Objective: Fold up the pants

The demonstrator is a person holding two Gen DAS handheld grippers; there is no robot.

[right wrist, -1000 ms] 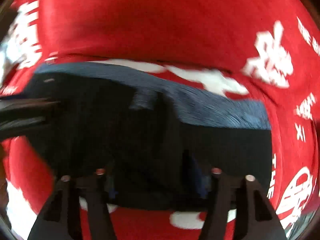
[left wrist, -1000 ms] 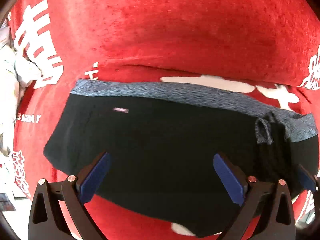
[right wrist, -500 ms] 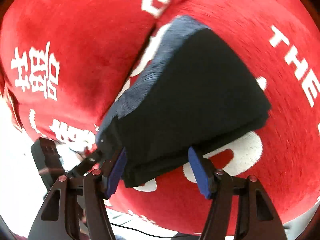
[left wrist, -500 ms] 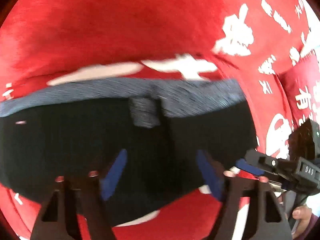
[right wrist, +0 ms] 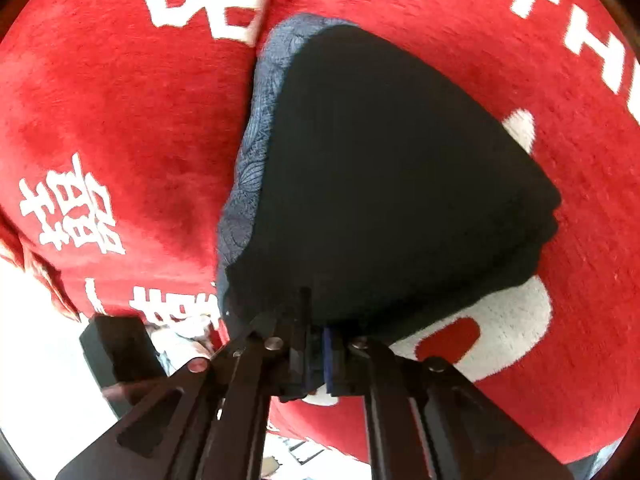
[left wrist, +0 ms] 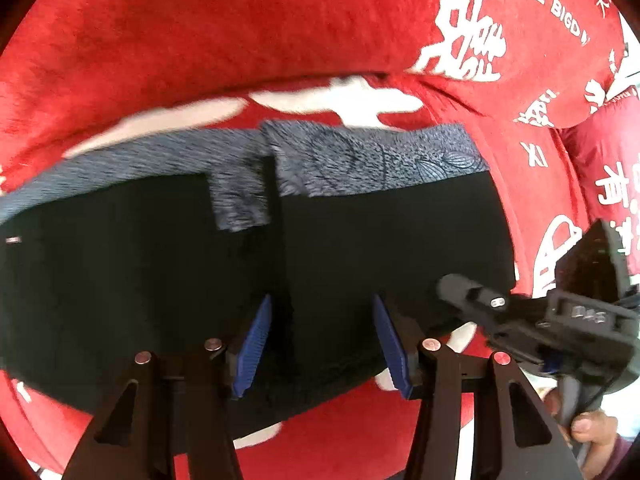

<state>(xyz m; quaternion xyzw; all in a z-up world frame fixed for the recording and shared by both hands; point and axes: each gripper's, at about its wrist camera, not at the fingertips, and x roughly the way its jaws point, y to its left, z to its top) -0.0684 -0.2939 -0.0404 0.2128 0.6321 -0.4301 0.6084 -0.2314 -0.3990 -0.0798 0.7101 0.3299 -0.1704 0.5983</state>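
Observation:
Black pants [left wrist: 168,280] with a blue-grey patterned waistband [left wrist: 376,156] lie folded on a red plush cover. My left gripper [left wrist: 320,340] is open, its blue pads either side of the pants' near middle, above the fabric. My right gripper [right wrist: 316,356] is shut on the pants' [right wrist: 392,184] near edge; it also shows at the right of the left wrist view [left wrist: 480,300]. The waistband [right wrist: 248,160] runs along the left side in the right wrist view.
The red cover [left wrist: 240,32] with white lettering covers the whole surface and rises behind. A red cushion [left wrist: 612,168] sits at the right. The left gripper's black body [right wrist: 116,348] shows at lower left of the right wrist view.
My right gripper has closed on the pants' near edge. My left gripper's jaws have narrowed but stay open, and it has shifted a little toward the pants' right part.

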